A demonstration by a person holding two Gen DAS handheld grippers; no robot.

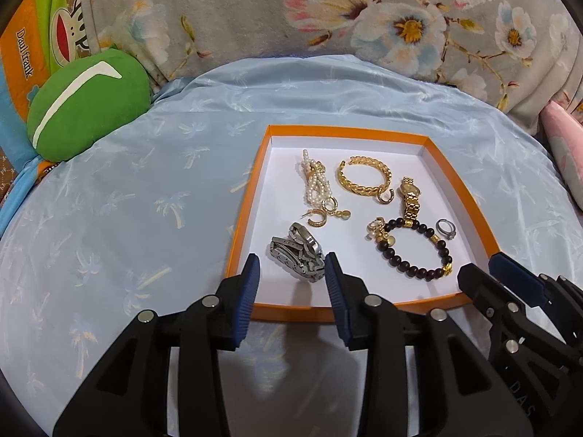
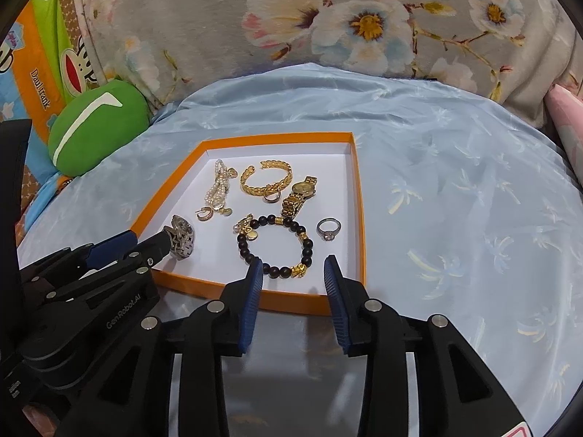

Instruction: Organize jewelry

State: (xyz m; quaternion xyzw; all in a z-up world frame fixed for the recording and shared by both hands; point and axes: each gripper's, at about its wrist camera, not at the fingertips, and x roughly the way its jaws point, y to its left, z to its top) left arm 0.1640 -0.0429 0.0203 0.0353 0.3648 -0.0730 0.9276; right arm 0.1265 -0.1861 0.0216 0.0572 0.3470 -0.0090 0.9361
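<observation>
An orange-rimmed tray [image 1: 243, 225] with a white floor lies on a light blue cloth and holds the jewelry. In it are a silver watch [image 1: 298, 253], a pearl strand [image 1: 315, 180], a gold cuff bracelet [image 1: 364, 178], a gold watch [image 1: 410, 196], a dark bead bracelet [image 1: 415, 251] and a silver ring [image 1: 446, 227]. My left gripper [image 1: 291, 267] is open, its fingers either side of the silver watch [image 2: 181, 242]. My right gripper [image 2: 293, 267] is open over the tray's near edge [image 2: 291, 300], just in front of the bead bracelet [image 2: 277, 247].
A green cushion [image 1: 87, 105] lies at the far left. A floral blanket [image 1: 328, 18] rises behind the cloth. A pink pillow [image 1: 564, 153] sits at the right edge. Small gold hoop earrings [image 1: 320, 215] lie near the pearls.
</observation>
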